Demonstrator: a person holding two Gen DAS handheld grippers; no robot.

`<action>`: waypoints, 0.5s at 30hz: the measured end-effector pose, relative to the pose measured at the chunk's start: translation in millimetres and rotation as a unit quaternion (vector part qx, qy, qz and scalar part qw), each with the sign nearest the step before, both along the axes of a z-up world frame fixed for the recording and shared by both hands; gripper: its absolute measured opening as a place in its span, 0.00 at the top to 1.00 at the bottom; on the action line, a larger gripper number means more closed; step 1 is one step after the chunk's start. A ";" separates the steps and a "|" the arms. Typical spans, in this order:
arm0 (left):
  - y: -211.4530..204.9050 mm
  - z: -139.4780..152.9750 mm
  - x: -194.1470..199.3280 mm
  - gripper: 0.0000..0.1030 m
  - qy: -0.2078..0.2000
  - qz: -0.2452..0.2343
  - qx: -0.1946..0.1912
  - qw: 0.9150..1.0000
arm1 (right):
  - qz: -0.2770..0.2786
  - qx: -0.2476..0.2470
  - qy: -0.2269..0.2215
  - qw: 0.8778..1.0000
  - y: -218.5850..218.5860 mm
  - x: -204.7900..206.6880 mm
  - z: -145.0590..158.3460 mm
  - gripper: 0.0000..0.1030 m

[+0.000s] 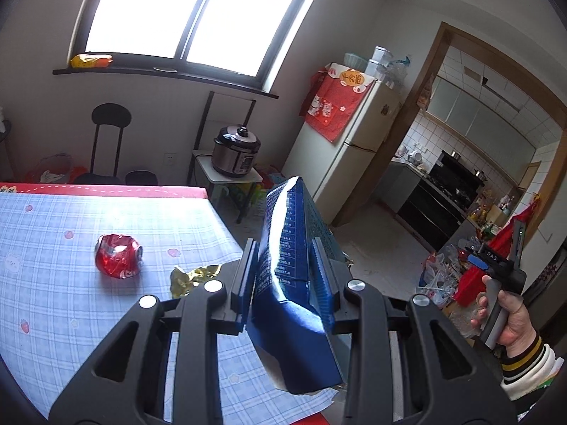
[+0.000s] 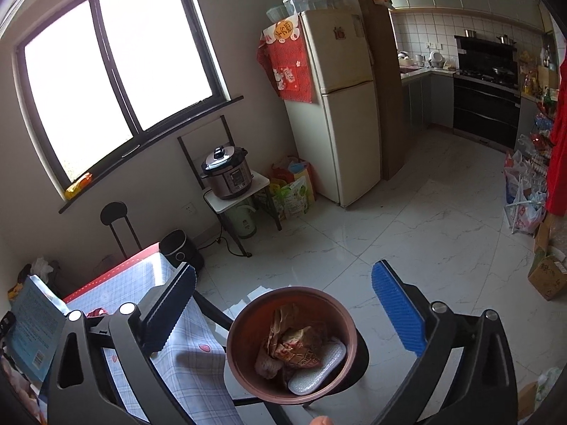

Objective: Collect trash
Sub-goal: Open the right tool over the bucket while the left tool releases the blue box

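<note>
Carton [image 1: 290, 283] stands lengthwise, clamped in the left gripper [image 1: 283, 276] above the table edge [image 1: 219, 219], with the brown bin [image 2: 248, 318] to its right, beneath the wide-open, empty right gripper [image 2: 283, 311].

A dark blue carton [image 1: 294, 283] printed with rows of small white text is seen between the black fingers of the left claw [image 1: 286, 262]. The desk [image 1: 71, 301] is covered by a pale blue and white plaid cloth dotted with small pink motifs and edged in red. A shiny red can [image 1: 118, 255] with white lettering and a gold foil wrapper [image 1: 191, 278] are shown on it. Blue ribbed pads [image 2: 398, 313] are carried on the black right claw [image 2: 283, 304]. A reddish-brown bin [image 2: 248, 350] holds tan, red-printed scraps.
</note>
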State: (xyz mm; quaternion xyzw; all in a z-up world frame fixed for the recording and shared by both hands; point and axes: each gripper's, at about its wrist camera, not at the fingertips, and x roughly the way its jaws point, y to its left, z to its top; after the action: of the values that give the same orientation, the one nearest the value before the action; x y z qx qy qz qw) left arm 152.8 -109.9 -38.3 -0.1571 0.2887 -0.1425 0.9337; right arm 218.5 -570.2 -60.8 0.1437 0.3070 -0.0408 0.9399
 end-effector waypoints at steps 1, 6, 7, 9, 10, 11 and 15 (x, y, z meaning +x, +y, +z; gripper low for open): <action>-8.9 -0.4 6.9 0.68 -0.001 -0.010 0.000 1.000 | -0.006 -0.004 -0.002 1.000 -4.4 -6.3 2.7 0.05; -64.0 -8.1 44.6 0.68 -0.004 -0.063 0.000 0.998 | -0.031 -0.002 -0.003 1.000 -33.0 -33.9 11.5 0.05; -76.1 -10.7 52.6 0.68 -0.004 -0.073 0.000 0.997 | -0.037 -0.004 -0.002 0.999 -39.2 -39.7 11.7 0.05; -100.6 -17.5 68.3 0.68 -0.006 -0.092 0.001 0.996 | -0.049 -0.007 0.003 0.999 -50.4 -50.5 12.2 0.05; -113.5 -21.2 75.9 0.68 -0.007 -0.102 0.002 0.995 | -0.055 -0.008 0.005 0.998 -56.5 -56.5 12.3 0.05; -127.5 -25.1 84.0 0.68 -0.007 -0.113 0.002 0.994 | -0.063 -0.010 0.007 0.998 -62.8 -63.3 11.7 0.05; -179.0 -40.3 111.0 0.68 -0.003 -0.151 -0.004 0.989 | -0.089 -0.021 0.018 0.996 -86.5 -85.2 10.1 0.05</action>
State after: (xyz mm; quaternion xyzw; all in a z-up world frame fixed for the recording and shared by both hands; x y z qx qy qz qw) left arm 263.9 -288.9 -78.6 -0.1154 0.3060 -0.2832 0.9016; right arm 133.3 -656.7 -50.7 0.1501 0.3089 -0.1330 0.9297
